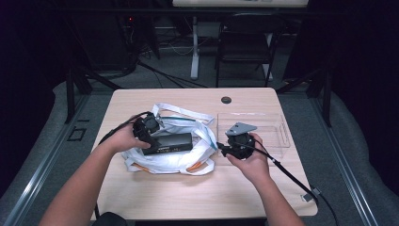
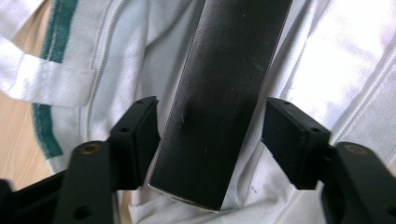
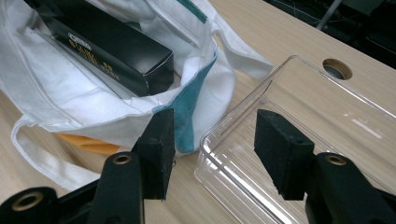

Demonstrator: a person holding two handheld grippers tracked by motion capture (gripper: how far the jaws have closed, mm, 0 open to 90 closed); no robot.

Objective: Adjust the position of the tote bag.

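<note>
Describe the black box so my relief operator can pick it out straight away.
On the wooden table, left of the clear plastic tray, lies a white cloth bag. The long black box rests in it, the only dark, hard-edged thing among white fabric.

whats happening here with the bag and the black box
A person works at a light wooden table with a gripper in each hand. The left gripper straddles a long black cardboard box that lies on a white cloth bag with green trim; its jaws stand open, a gap showing on either side of the box. The right gripper is open too, holding nothing, poised between the bag's edge and a clear plastic tray beside it.
</note>
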